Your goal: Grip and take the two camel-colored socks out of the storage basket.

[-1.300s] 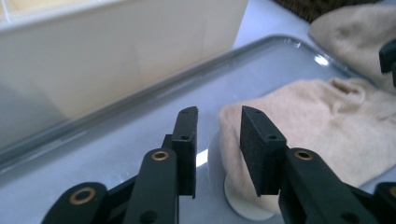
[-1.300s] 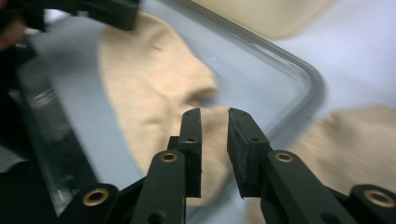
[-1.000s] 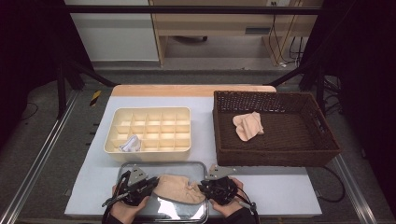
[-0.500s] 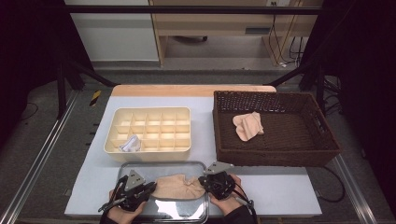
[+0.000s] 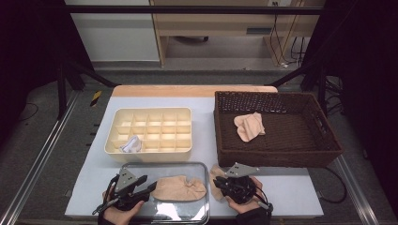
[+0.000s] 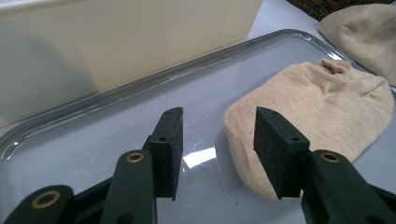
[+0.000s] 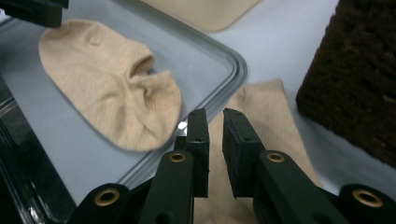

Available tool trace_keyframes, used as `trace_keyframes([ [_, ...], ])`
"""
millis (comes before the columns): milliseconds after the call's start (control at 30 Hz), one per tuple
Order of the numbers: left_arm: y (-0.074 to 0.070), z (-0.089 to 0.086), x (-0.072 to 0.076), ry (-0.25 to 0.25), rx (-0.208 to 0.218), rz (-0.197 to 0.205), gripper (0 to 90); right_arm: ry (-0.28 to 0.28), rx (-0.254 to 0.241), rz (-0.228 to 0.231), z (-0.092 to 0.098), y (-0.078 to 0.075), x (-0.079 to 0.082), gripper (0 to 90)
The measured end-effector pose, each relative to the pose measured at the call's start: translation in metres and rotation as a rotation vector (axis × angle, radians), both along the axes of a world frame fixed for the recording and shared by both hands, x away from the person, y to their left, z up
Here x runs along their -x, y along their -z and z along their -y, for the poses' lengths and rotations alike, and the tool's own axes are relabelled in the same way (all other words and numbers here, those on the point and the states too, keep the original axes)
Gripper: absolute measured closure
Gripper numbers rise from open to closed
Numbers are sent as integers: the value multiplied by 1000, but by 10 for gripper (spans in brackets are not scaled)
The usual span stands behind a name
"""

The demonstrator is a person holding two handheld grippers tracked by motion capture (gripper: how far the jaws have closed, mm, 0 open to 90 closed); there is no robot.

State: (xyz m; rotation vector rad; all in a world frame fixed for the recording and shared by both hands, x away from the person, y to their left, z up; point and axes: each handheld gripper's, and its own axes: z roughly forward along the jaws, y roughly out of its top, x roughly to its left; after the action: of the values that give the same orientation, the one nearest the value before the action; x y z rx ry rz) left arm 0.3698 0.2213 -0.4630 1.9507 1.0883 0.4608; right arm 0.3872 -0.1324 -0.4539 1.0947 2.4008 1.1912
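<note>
I took the clear tray (image 5: 141, 169) at the near edge of the table (image 5: 202, 108) as my reference. Beyond it and to the right sat the dark wicker basket (image 5: 324, 140), the biggest thing there, with a folded beige cloth (image 5: 248, 126) lying inside. Straight beyond the tray stood the cream divider box (image 5: 150, 131), a small white bundle (image 5: 130, 145) in one of its near-left cells. On the tray's right half lay a beige sock (image 5: 180, 187), flat, its opening toward the right rim. A second beige sock (image 7: 266, 126) lay on the table just outside that rim, under my right gripper (image 5: 224, 183). That gripper's jaws stood close together with a narrow gap — nothing pinched between the pads that I could see, the sock below them. My left gripper (image 5: 152, 186) sat over the tray's left half; its jaws had just been opening and stood apart — the sock's toe end lay just beyond one pad, not pressed.
</note>
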Motion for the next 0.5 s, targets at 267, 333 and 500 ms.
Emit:
trace_keyframes([
  [267, 2, 0, 3, 18, 6, 2, 475, -25, 29, -35, 3, 14, 10, 736],
  [333, 2, 0, 3, 18, 6, 2, 468, -37, 43, -43, 1, 19, 11, 702],
  [500, 3, 0, 3, 18, 1, 0, 466, -59, 92, -38, -8, 24, 11, 718],
])
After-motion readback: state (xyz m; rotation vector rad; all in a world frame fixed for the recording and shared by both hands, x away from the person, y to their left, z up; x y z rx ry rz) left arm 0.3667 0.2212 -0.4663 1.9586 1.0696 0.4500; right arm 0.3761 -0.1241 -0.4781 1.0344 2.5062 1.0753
